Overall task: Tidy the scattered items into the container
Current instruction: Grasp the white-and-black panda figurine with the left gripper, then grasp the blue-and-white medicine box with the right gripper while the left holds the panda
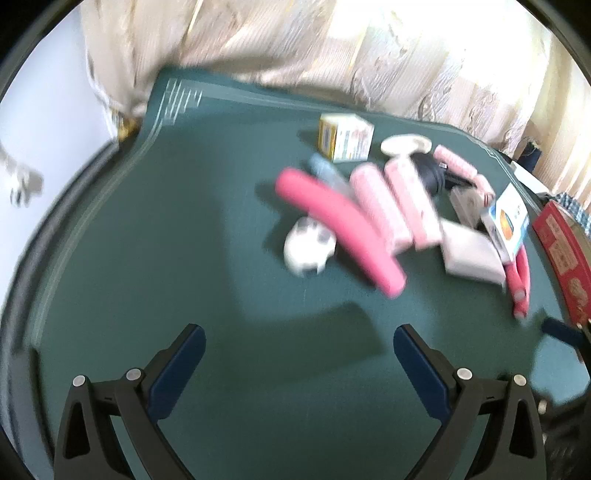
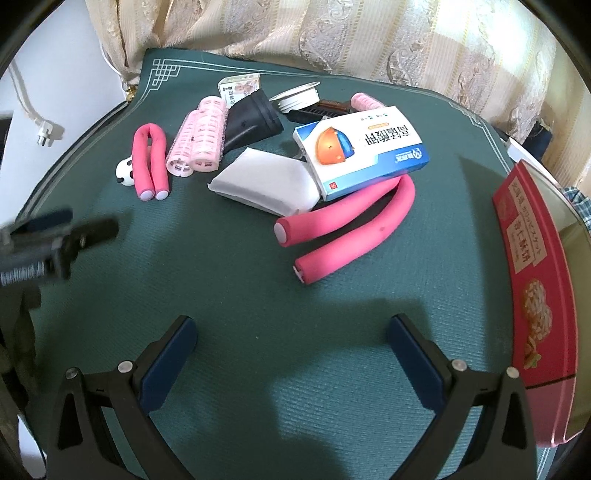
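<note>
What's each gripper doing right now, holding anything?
Left gripper: open wide, nothing between the jaws, over bare green mat.
Right gripper: open wide, empty, short of the bent pink foam roller.

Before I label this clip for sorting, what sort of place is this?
Probably a room at home: patterned curtains hang behind a table under a green cloth, strewn with hair rollers and a medicine box.

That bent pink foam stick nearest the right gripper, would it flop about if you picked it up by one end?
Probably only a little. The pink foam stick lies folded into a hairpin and keeps that shape unaided, so it likely has a bendable core. It looks light and spongy, so the pads should grip it easily. Bent like that, it seems unlikely to roll on the green mat.
</note>
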{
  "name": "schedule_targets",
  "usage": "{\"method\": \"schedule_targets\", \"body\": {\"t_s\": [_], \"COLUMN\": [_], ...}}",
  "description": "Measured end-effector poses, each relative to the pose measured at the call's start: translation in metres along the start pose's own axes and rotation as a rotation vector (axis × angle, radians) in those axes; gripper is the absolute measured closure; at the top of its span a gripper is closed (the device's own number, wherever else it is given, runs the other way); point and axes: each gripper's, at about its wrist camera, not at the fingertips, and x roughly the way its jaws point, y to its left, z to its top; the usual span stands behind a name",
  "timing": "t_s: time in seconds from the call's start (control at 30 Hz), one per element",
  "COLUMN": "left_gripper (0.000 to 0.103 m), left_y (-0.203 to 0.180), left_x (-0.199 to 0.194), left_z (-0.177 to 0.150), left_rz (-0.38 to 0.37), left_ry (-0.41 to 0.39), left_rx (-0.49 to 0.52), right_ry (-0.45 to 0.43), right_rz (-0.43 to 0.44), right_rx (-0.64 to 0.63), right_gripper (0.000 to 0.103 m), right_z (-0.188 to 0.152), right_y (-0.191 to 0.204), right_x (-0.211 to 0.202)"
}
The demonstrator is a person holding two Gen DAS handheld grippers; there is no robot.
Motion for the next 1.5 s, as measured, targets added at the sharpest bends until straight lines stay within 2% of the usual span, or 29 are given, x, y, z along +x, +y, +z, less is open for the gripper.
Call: {"method": "schedule_targets", "body": {"t_s": [0.1,0.37,0.5,0.57,0.6,0.63,0.7,0.73,0.83,0.9,1.03,1.17,1.23,1.27,1.3,1.43,1.5], "left_gripper": [0.000,0.002,0.020,0.023,0.030,0.044,0.064,0.069,0.069,0.069,0.069,0.069,0.069,0.069,0.069,0.069,0.069], "left_y": [-0.002,0.010,0.008,0.005,0.003,0.004,0.010,0.015,0.026,0.024,0.015,0.007,0.007,0.008,0.007,0.002,0.006], "left_x": [0.010,0.035,0.045,0.050,0.051,0.051,0.049,0.048,0.044,0.038,0.024,0.011,0.006,0.004,0.003,-0.005,-0.006], "left_z": [0.017,0.035,0.045,0.049,0.050,0.052,0.054,0.053,0.044,0.036,0.030,0.026,0.025,0.025,0.026,0.024,0.024], "left_rz": [0.047,0.001,-0.064,-0.065,-0.062,-0.061,-0.070,-0.093,-0.160,-0.173,-0.258,-0.404,-0.512,-0.535,-0.530,-0.409,-0.420], "left_ry": [-0.002,0.041,0.055,0.049,0.044,0.034,0.018,0.007,-0.027,-0.047,-0.089,-0.101,-0.094,-0.097,-0.104,-0.143,-0.144], "left_rx": [0.033,0.010,0.022,0.035,0.038,0.037,0.011,-0.014,-0.074,-0.065,-0.034,-0.029,-0.059,-0.067,-0.067,-0.040,-0.049], "right_ry": [-0.002,-0.005,-0.004,-0.005,-0.005,-0.005,-0.005,-0.005,-0.006,-0.006,-0.007,-0.011,-0.017,-0.018,-0.021,-0.072,-0.104], "right_rz": [0.000,-0.003,-0.002,-0.001,-0.001,-0.002,-0.002,-0.002,-0.004,-0.006,-0.002,0.017,0.039,0.047,0.063,0.114,0.116], "right_rx": [0.001,0.000,-0.001,-0.001,-0.001,-0.001,-0.001,0.000,0.000,0.002,0.005,0.024,0.067,0.089,0.133,0.258,0.282], "right_gripper": [0.000,0.000,0.000,0.000,0.000,0.000,0.000,0.000,0.000,0.000,0.000,0.000,0.000,0.000,0.000,0.000,0.000], "right_z": [-0.002,-0.002,-0.002,-0.002,-0.002,-0.002,-0.002,-0.002,-0.001,-0.001,-0.001,-0.001,0.004,0.010,0.015,0.042,0.055], "right_y": [0.000,0.001,0.001,0.000,0.001,0.001,0.000,0.000,0.000,0.001,0.001,-0.002,-0.012,-0.017,-0.025,-0.049,-0.054], "right_x": [-0.001,-0.001,0.000,0.000,0.000,0.000,0.000,0.000,0.001,0.001,0.001,0.001,0.000,0.003,0.004,-0.001,-0.005]}}
